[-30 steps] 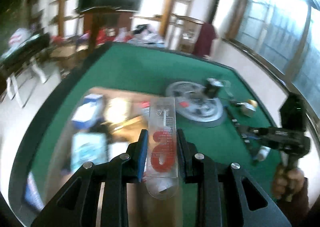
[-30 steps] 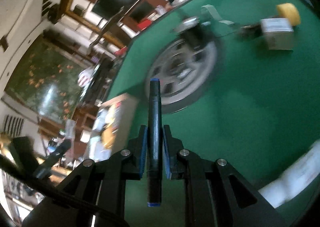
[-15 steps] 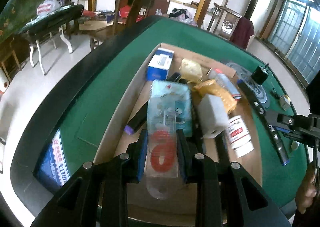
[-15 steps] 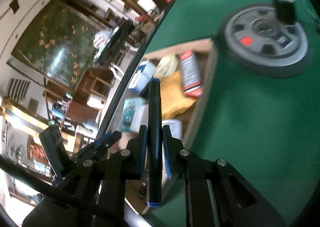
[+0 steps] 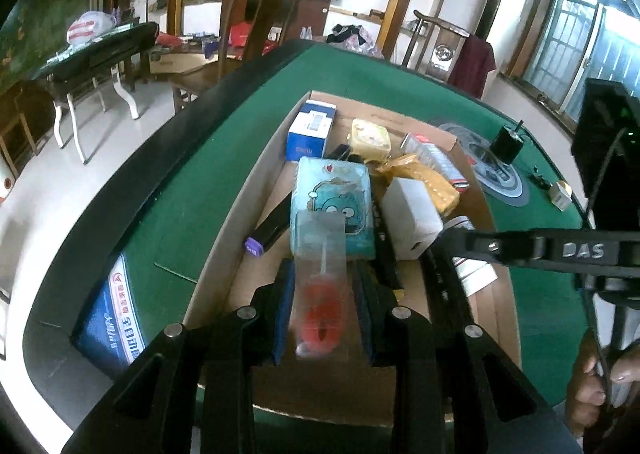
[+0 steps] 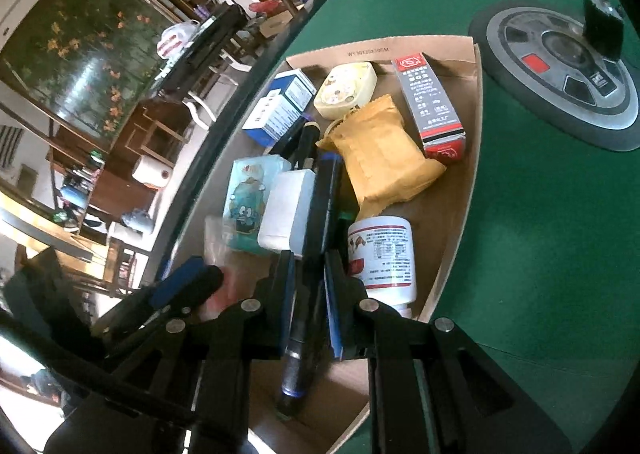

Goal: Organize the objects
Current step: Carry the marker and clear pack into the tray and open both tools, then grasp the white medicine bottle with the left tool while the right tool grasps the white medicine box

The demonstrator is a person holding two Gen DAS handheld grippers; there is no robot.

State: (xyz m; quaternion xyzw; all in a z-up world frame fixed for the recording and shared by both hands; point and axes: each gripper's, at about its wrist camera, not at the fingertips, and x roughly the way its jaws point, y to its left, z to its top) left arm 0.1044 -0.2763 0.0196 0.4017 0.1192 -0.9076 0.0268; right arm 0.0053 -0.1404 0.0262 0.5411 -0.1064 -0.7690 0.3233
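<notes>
An open cardboard box (image 5: 240, 222) on the green table holds several items: a blue-white carton (image 5: 310, 130), a teal cartoon tissue pack (image 5: 336, 206), a white block (image 5: 412, 218), a yellow pouch (image 6: 380, 158) and a white bottle (image 6: 380, 254). My left gripper (image 5: 322, 286) hangs over the box's near end. Its jaws are opening, and a clear packet with a red part (image 5: 320, 274) sits loose between the pads, with gaps on both sides. My right gripper (image 6: 308, 266) is shut on a dark marker pen (image 6: 316, 214) above the box's middle, just right of the left gripper.
A grey weight plate (image 6: 560, 82) with a small black block (image 6: 602, 30) on it lies right of the box. A red-grey carton (image 6: 432, 106) leans on the box's right wall (image 6: 460, 222). A person's hand (image 5: 600, 374) grips the right tool. Floor and furniture lie beyond the table's left edge.
Both grippers swung from the open table to above the box. The left jaws have spread and the clear packet now sits loose between them. The right grip on the marker is unchanged.
</notes>
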